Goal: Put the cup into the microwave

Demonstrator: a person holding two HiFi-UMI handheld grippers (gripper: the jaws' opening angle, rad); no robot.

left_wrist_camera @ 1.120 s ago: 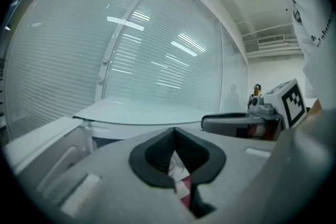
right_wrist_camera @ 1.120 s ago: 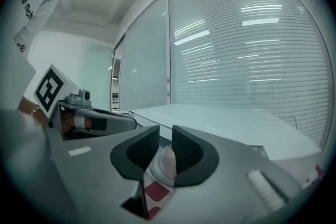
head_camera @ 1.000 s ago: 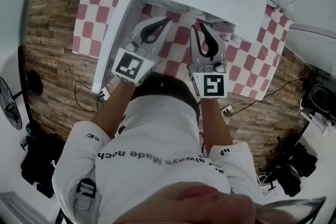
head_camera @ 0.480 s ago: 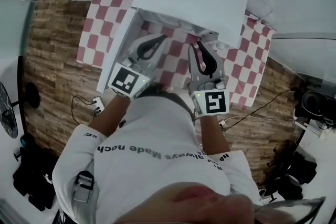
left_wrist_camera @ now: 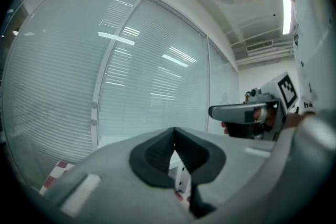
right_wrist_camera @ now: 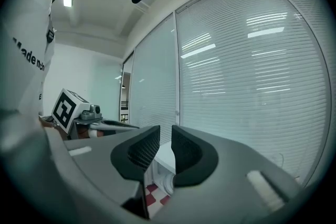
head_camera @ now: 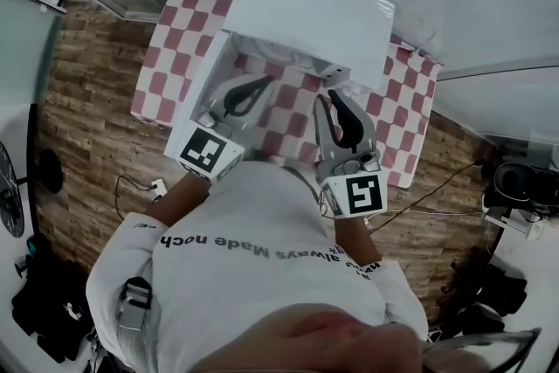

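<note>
- Fingers of the left gripper meet at their tips with nothing between them. The right gripper has its fingers pressed close with only a thin slit showing, and it is also empty.
- Wooden floor lies well below both pairs of fingers.
- Red-and-white checked surface spreads beneath the fingers.
- White microwave stands on that surface just ahead of both pairs of fingers. Its door is swung open just to the left of the left fingers.
- Pale rounded shape, possibly the cup, shows low beyond the right fingers at the microwave's opening. I cannot tell for sure.
</note>
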